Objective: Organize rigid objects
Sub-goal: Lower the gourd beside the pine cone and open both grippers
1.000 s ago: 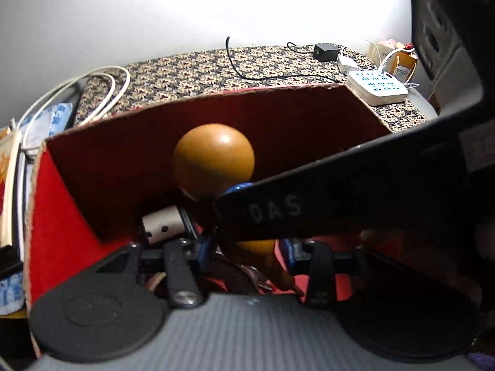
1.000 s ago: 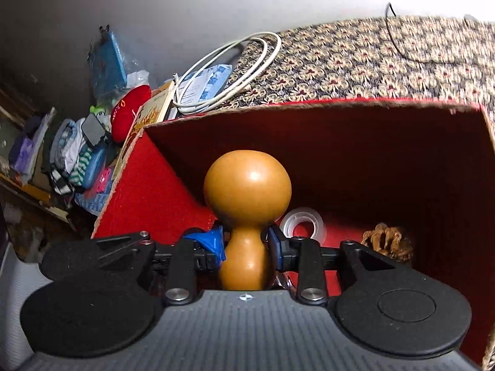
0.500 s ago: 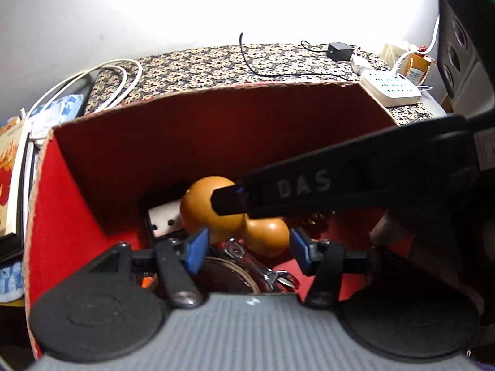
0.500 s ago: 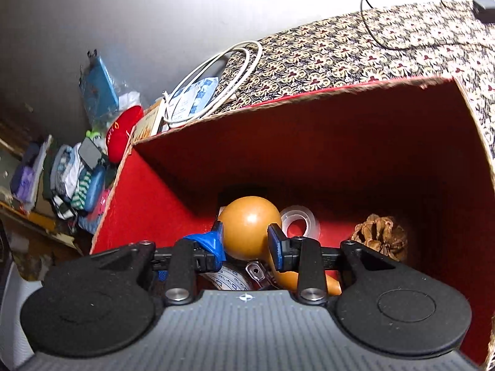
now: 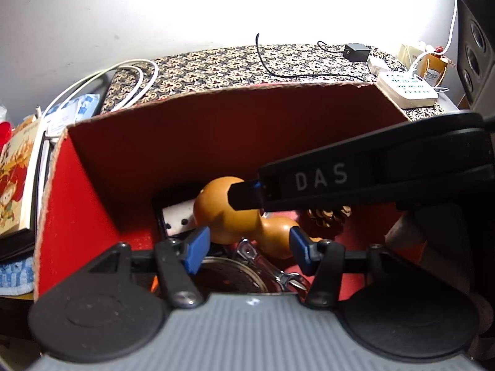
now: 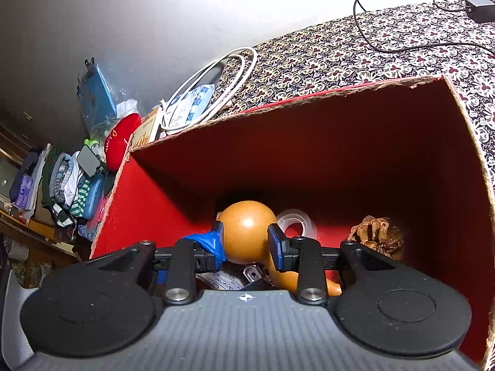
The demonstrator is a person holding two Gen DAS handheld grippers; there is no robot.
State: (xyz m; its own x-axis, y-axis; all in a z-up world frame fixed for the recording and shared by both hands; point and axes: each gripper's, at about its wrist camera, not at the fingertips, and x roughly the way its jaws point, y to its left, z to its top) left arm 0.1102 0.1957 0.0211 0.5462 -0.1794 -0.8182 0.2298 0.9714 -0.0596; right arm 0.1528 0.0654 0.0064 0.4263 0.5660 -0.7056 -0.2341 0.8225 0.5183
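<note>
Right wrist: gourd [image 6: 247, 232] between right gripper [image 6: 246, 241] jaws, in box [image 6: 340, 154].

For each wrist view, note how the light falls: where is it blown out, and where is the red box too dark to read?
Left wrist view: the wall behind is washed out white; the red box is deeply shadowed at its back, around the gourd. Right wrist view: glare at top right, dim clutter left, and fisheye bending curves the box rim.

Red box [image 6: 148, 204] — apparently orange gourd [image 6: 247, 232]
</note>
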